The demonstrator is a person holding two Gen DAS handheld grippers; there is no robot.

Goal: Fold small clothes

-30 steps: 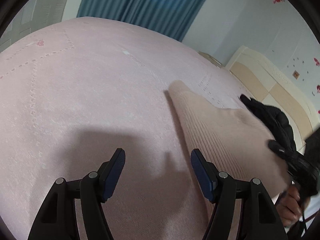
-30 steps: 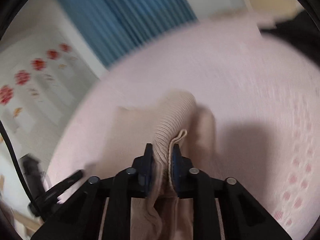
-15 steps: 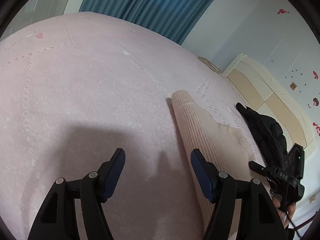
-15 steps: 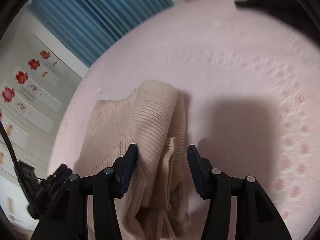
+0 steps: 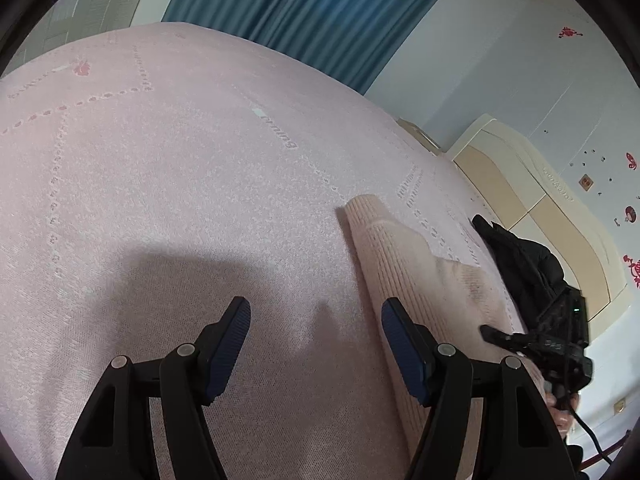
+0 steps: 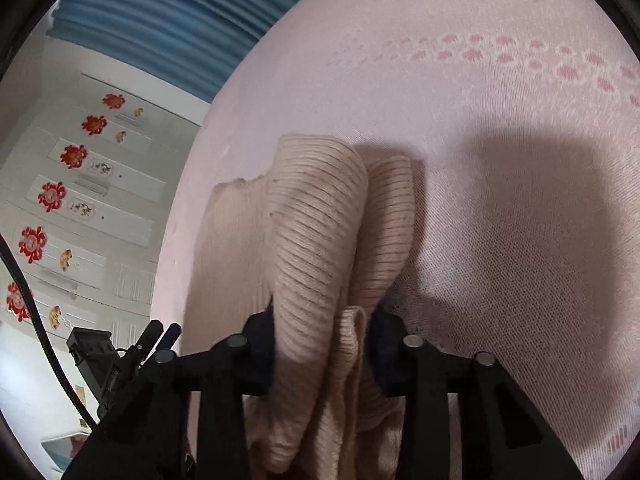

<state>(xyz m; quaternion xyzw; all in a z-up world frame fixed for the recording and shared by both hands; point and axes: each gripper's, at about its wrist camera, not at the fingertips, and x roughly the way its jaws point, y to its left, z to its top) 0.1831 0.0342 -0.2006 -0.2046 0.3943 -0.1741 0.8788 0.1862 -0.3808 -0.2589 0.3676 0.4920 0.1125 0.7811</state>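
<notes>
A beige ribbed sweater (image 5: pixel 400 260) lies on the pink bedspread (image 5: pixel 160 160), partly folded into thick rolls (image 6: pixel 316 220). My right gripper (image 6: pixel 322 316) has its jaws closing on a bunched fold of the sweater; the knit fills the gap and both pads touch it. In the left wrist view that gripper (image 5: pixel 540 344) shows at the right edge, with a hand (image 5: pixel 560 404) under it. My left gripper (image 5: pixel 315 308) hovers open over bare bedspread just left of the sweater, with nothing between its fingers.
A black jacket (image 5: pixel 520 256) lies on the bed beyond the sweater, by the cream headboard (image 5: pixel 520 184). Blue curtains (image 5: pixel 300 12) hang behind the bed. White cupboard doors with red flower stickers (image 6: pixel 52 196) stand past the bed's left edge.
My right gripper let go of the thin sweater edge, opened wide, sank lower and now closes on a thicker fold. The sweater has dropped flatter on the bed. My left gripper stayed put.
</notes>
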